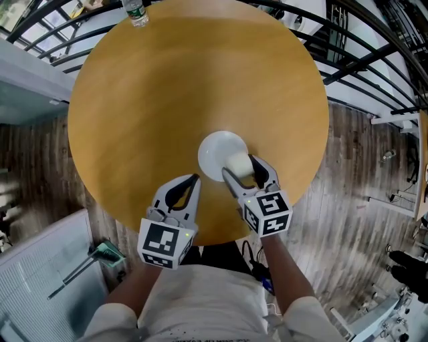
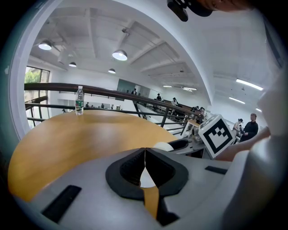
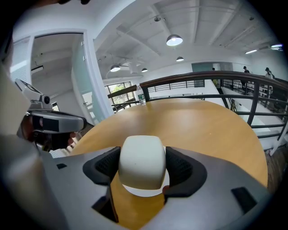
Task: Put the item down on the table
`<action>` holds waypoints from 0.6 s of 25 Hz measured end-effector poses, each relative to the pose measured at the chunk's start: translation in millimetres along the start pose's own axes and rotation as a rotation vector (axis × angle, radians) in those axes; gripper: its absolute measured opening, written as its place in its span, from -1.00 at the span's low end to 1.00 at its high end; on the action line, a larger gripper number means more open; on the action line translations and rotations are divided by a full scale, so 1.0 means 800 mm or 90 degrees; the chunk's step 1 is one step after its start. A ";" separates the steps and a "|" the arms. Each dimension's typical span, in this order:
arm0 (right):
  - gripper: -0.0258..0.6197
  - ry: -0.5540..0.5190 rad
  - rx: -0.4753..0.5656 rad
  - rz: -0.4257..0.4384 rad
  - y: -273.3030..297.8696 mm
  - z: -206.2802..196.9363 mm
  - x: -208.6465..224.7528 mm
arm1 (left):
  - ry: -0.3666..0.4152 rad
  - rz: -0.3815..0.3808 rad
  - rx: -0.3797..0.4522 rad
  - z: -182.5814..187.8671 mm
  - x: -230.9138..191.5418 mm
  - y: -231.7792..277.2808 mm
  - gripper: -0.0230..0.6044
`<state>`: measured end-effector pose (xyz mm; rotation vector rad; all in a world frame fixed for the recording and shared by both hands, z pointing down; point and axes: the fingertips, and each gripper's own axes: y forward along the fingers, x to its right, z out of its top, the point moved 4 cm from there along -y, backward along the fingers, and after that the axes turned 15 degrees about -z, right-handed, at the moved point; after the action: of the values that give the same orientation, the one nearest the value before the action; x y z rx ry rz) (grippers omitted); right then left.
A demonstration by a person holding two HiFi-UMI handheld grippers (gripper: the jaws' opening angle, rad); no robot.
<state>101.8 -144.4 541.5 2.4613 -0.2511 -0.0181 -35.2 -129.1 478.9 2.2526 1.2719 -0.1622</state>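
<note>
Round wooden table (image 1: pixel 134 120) fills the scene, backed by a black railing (image 1: pixel 361 60), with a water bottle (image 1: pixel 136 11) standing at the far edge, well beyond the white plate (image 1: pixel 217 148) that sits toward the near edge. At the plate's near-right rim, the right gripper (image 1: pixel 241 167) is clamped on a cream, rounded item (image 3: pixel 141 161), holding it over the plate; whether the two touch cannot be told. Just near-left of the plate, the left gripper (image 1: pixel 195 179) hovers over the wood, jaws pressed together, gripping nothing.
</note>
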 end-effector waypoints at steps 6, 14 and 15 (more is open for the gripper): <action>0.06 -0.007 -0.012 -0.003 0.018 -0.005 0.001 | -0.003 0.004 -0.002 0.000 -0.009 -0.001 -0.85; 0.06 -0.050 -0.033 -0.011 0.049 -0.022 -0.004 | -0.010 0.008 -0.010 -0.005 -0.017 -0.003 -0.85; 0.06 -0.051 -0.036 -0.011 0.053 -0.023 -0.005 | -0.012 0.009 -0.011 -0.006 -0.019 -0.003 -0.85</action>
<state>91.8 -165.1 581.9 2.4093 -0.2615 -0.1298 -46.1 -137.2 487.4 2.2397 1.2434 -0.1674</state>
